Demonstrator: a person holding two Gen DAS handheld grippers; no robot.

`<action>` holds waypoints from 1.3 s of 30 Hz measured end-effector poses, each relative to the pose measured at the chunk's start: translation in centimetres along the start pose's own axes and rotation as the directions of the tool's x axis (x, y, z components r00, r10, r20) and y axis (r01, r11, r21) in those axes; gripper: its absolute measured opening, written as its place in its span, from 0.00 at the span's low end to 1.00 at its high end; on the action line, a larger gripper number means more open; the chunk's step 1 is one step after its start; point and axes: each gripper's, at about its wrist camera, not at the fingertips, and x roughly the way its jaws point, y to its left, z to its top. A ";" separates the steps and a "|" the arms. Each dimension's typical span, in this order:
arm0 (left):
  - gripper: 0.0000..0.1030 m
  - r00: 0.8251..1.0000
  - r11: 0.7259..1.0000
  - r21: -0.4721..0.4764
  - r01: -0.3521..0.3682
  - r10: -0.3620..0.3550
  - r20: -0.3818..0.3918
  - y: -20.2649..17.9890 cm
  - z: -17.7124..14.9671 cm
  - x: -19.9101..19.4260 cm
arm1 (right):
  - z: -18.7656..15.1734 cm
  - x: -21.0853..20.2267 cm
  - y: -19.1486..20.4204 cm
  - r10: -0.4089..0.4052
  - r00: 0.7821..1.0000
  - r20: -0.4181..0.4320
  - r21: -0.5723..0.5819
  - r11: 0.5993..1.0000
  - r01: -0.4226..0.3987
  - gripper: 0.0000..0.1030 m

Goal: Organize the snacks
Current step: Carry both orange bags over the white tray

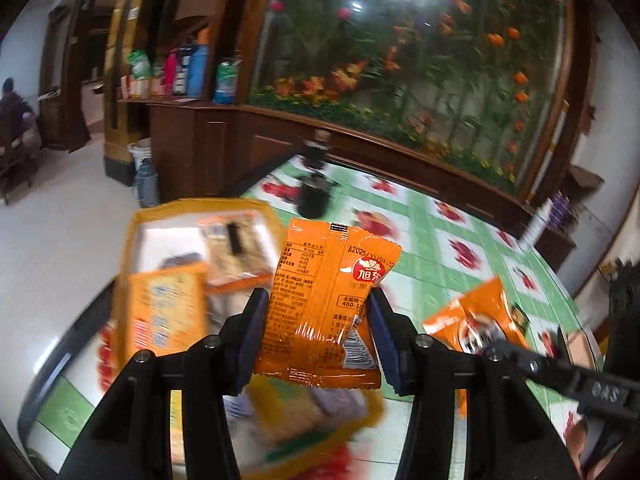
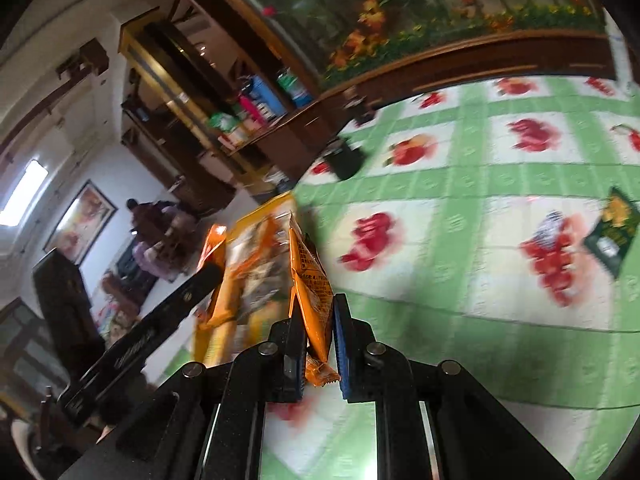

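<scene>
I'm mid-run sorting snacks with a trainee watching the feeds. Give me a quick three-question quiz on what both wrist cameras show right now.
1. True or false: each gripper is shut on an orange snack packet.
2. Multiple choice: the yellow-rimmed tray beyond the left gripper holds A) nothing, B) several snack packets, C) cups.
3. In the right wrist view, what lies on the tablecloth at the far right?

Key
1. True: the left gripper holds an orange packet upright, and the right gripper pinches another orange packet edge-on.
2. B.
3. A dark green packet, lying apart from the other snacks.
</scene>
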 end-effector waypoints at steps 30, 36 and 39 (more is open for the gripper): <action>0.48 0.979 0.970 -0.197 -0.140 0.106 -0.174 13.8 3.1 8.1 | 7.9 21.7 11.0 -0.009 0.982 -0.189 -0.026 1.000 0.004 0.13; 0.49 0.978 0.970 -0.197 -0.141 0.105 -0.182 13.8 3.1 8.9 | 7.8 23.8 10.8 -0.042 0.976 -0.214 -0.031 0.999 0.036 0.13; 0.49 0.978 0.969 -0.204 -0.140 0.103 -0.184 14.0 3.1 9.1 | 7.8 24.5 10.6 -0.052 0.972 -0.230 -0.033 0.998 0.046 0.14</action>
